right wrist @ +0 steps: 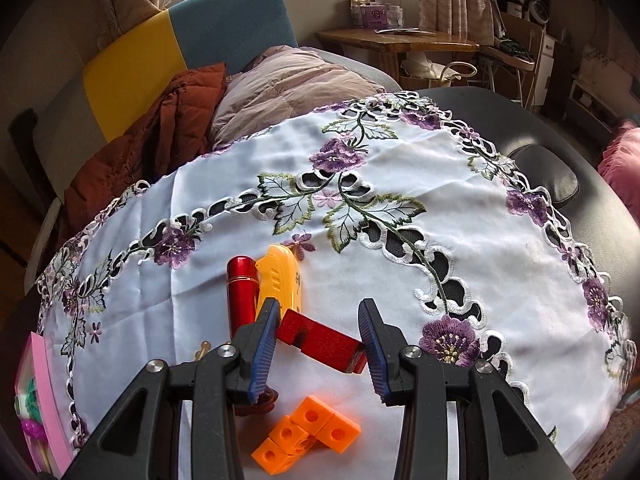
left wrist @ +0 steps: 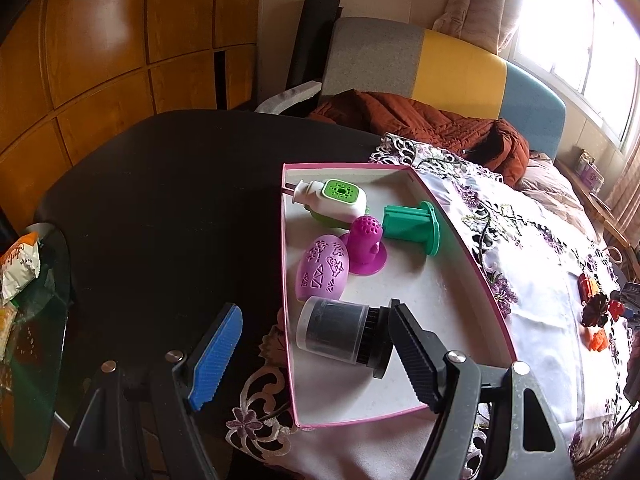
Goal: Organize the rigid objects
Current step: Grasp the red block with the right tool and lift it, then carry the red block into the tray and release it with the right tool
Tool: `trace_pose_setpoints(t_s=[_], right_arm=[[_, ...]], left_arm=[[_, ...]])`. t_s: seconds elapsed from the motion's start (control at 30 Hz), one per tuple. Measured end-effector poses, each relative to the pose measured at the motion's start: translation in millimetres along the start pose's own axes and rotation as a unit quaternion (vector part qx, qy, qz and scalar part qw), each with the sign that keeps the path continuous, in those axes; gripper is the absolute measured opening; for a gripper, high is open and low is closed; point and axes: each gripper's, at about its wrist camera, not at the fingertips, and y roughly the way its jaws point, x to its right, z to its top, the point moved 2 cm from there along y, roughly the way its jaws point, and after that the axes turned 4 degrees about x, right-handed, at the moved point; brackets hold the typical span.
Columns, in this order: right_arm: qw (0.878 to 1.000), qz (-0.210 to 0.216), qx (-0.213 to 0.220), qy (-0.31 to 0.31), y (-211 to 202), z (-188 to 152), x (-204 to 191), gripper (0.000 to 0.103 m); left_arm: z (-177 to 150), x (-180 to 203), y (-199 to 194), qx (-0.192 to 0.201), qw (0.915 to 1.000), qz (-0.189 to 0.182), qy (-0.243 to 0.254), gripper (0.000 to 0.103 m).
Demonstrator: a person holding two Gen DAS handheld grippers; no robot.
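Right gripper (right wrist: pixel 318 344) clamps red block (right wrist: pixel 320 342) over embroidered tablecloth (right wrist: pixel 400 240) (possibly satin); left gripper (left wrist: pixel 316 356) open.

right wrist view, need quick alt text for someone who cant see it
The right hand-held gripper is shut on a red block, held above a white tablecloth embroidered with purple flowers. Below it lie joined orange cubes; behind it are a red cylinder and a yellow toy.
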Motion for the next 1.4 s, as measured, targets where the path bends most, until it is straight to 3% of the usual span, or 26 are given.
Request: trace_pose_setpoints(t_s=[0.23, 0.43, 0.6, 0.87, 1.03, 1.23, 1.4], right_arm=[[0.997, 0.052, 0.041, -0.026, -25.8, 3.7, -23.0, 0.041], [0.984, 0.14, 0.05, -0.097, -61.8, -12.6, -92.2, 0.041], [0.958, 0.233, 0.02, -0.168, -85.4, -48.3, -175.8, 0.041], [0.896, 0.341, -0.072, -0.276, -98.8, -137.9, -310.2, 0.041], [0.871, 0.352, -0.13, -0.318, -83.0, -187.0, -366.8, 0.041], [0.862, 0.317, -0.157, -0.362, -59.2, -226.5, -391.9, 0.043], [0.855, 0.326, -0.156, -0.373, -64.5, -237.5, -387.8, 0.045]], left_arm=[[3.5, -10.2, -1.6, 0.005, 0.9999, 0.007, -0.013, 0.077], [2.4, -21.7, 2.2, -0.001, 0.9994, 0.002, -0.035, 0.076], [-0.6, -27.0, 1.2, 0.0, 0.9994, -0.001, -0.034, 0.076], [-2.3, -38.3, -0.4, 0.003, 0.9989, -0.001, -0.047, 0.076], [-5.2, -46.4, 0.7, -0.004, 0.9986, 0.0, -0.053, 0.076], [-8.4, -51.0, 2.6, -0.008, 0.9982, 0.002, -0.059, 0.076], [-10.9, -52.0, 4.8, -0.013, 0.9981, 0.005, -0.06, 0.076]])
